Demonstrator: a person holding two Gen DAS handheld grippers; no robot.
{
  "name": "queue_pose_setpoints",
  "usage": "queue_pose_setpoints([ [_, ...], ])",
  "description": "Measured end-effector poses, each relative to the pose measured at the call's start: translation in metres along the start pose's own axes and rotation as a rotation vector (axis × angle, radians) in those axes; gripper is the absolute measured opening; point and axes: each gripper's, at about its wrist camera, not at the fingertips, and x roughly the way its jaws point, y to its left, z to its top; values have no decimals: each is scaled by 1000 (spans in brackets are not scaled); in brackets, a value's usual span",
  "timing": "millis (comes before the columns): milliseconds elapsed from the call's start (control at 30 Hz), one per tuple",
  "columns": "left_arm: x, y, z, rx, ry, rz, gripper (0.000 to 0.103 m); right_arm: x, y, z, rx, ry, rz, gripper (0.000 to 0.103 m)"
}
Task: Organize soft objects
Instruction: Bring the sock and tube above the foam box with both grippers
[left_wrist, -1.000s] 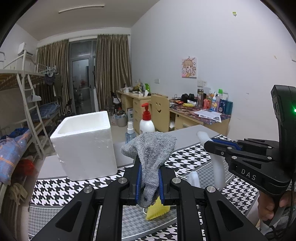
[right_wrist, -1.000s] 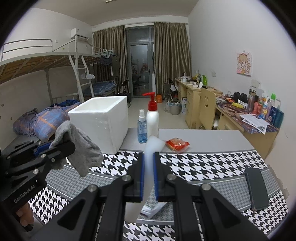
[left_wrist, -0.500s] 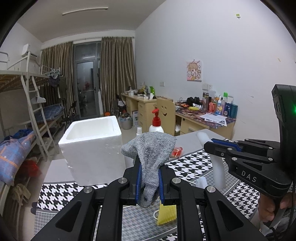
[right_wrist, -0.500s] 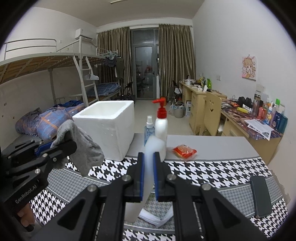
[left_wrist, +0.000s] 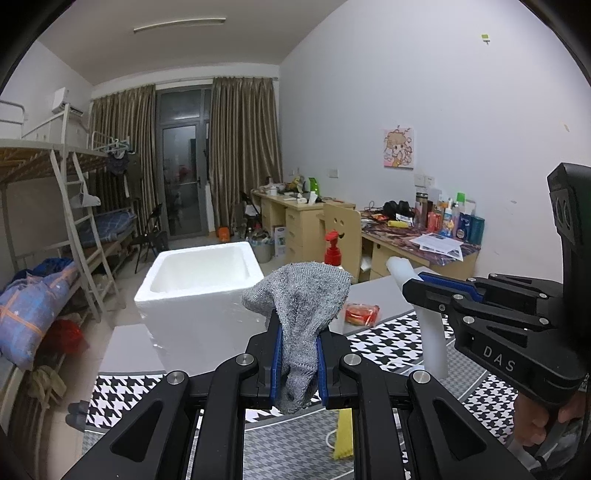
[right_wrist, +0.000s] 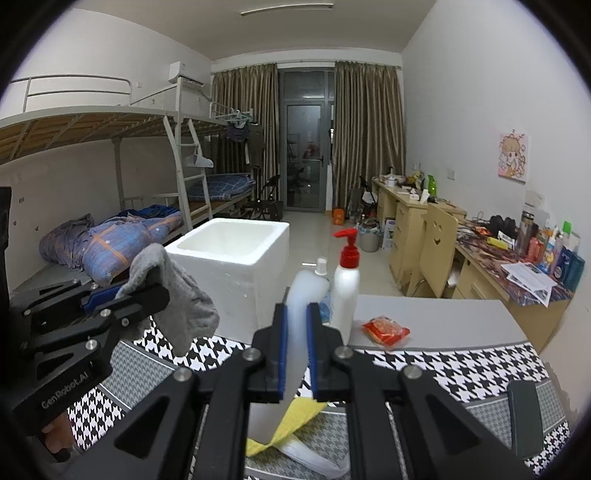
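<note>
A grey sock (left_wrist: 301, 299) sticks up from my left gripper (left_wrist: 298, 343), which is shut on it above the houndstooth table. My right gripper (right_wrist: 296, 332) is shut on a white sock (right_wrist: 301, 295) that hangs down below the fingers. In the left wrist view the right gripper (left_wrist: 417, 295) holds the white sock (left_wrist: 432, 332) to the right. In the right wrist view the left gripper (right_wrist: 144, 291) and grey sock (right_wrist: 181, 314) are at the left. An open white foam box (left_wrist: 199, 280) stands on the table just beyond both, and its inside looks empty.
A red-topped pump bottle (right_wrist: 345, 291), a small spray bottle (right_wrist: 322, 264) and a red packet (right_wrist: 386, 328) stand right of the foam box (right_wrist: 236, 254). A yellow cloth (right_wrist: 291, 417) and a black phone (right_wrist: 524, 421) lie on the tablecloth (right_wrist: 443, 369). Bunk beds are at the left, desks at the right.
Both grippers have risen and moved a little toward the foam box, each still holding its sock. More of the box's inside now shows.
</note>
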Motion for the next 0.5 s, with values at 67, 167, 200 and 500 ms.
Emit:
queue_pose_setpoints([
  [67, 1, 3, 2, -5, -2, 6, 16, 2, 3, 2, -10, -3, 0, 13],
  [167, 3, 5, 4, -9, -3, 7, 16, 4, 6, 5, -22, -10, 4, 13],
  [200, 4, 5, 5, -10, -4, 7, 16, 4, 7, 5, -26, -12, 4, 13],
  [500, 7, 11, 9, -17, -13, 25, 16, 11, 13, 17, -51, -36, 21, 13],
])
